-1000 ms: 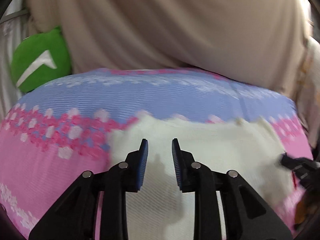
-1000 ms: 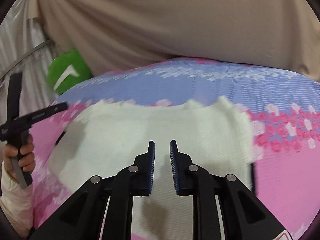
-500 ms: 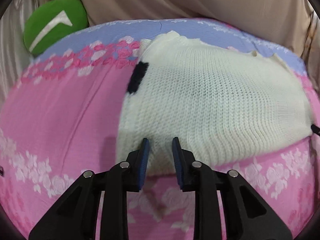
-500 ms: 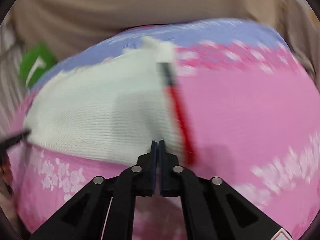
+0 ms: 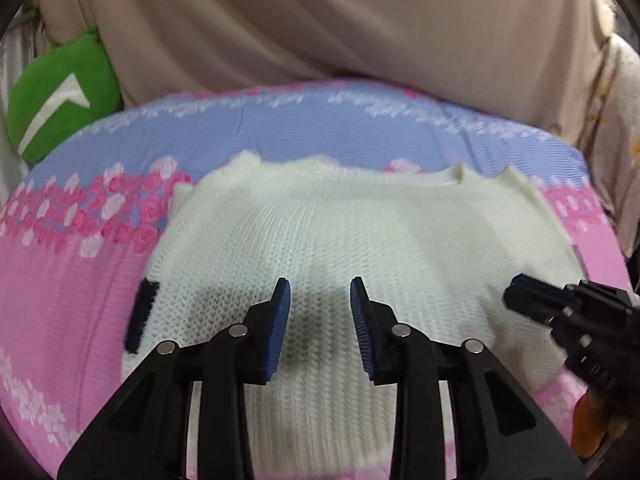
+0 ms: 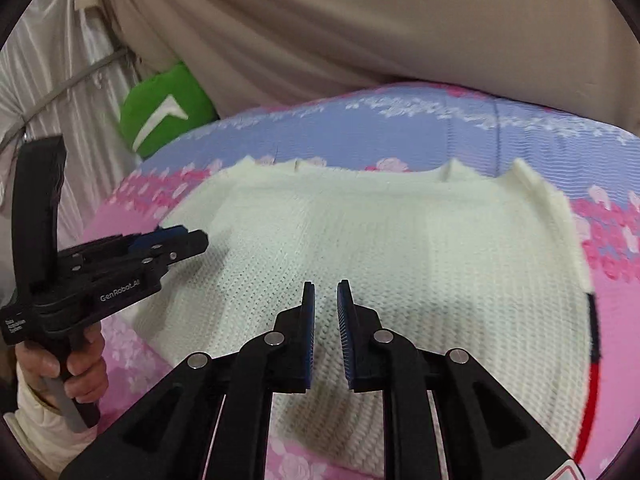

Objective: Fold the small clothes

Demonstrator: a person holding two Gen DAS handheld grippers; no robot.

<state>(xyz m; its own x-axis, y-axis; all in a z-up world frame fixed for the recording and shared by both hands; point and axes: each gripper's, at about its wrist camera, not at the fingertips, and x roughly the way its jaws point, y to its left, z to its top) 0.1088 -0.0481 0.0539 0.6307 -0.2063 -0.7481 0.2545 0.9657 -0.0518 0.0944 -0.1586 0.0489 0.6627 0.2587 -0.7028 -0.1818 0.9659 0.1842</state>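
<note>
Both grippers are held above the white knit garment, which is spread flat near the bed's far edge. The left gripper and right gripper have just opened; the fingers are slightly parted, and nothing is gripped.

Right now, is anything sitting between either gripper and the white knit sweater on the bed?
Nothing visible. The left gripper and right gripper both hang open directly over the white knit sweater, with nothing lying on it.
</note>
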